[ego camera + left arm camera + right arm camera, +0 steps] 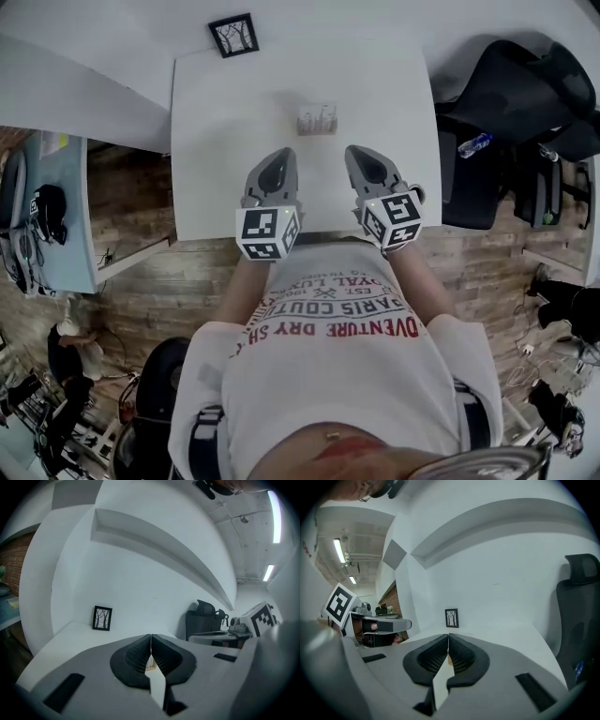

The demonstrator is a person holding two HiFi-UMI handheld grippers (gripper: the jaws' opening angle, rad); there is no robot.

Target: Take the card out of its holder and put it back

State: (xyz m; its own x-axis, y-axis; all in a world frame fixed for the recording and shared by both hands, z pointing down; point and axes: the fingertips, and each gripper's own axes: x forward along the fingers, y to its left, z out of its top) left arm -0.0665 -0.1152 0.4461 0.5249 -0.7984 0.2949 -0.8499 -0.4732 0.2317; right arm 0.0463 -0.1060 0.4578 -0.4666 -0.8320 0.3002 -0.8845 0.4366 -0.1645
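White table (206, 141) carries the card holder (317, 120) just ahead of you, contents too small to tell | left gripper (283, 155) and right gripper (357, 153): fingers together, empty, likely poised before you reach.

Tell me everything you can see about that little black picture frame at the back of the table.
The picture frame is small and rectangular, with a thin black border around a pale picture of bare dark trees. It stands upright at the far edge of the white table, left of its middle, by the white wall. Only the table visibly touches it.
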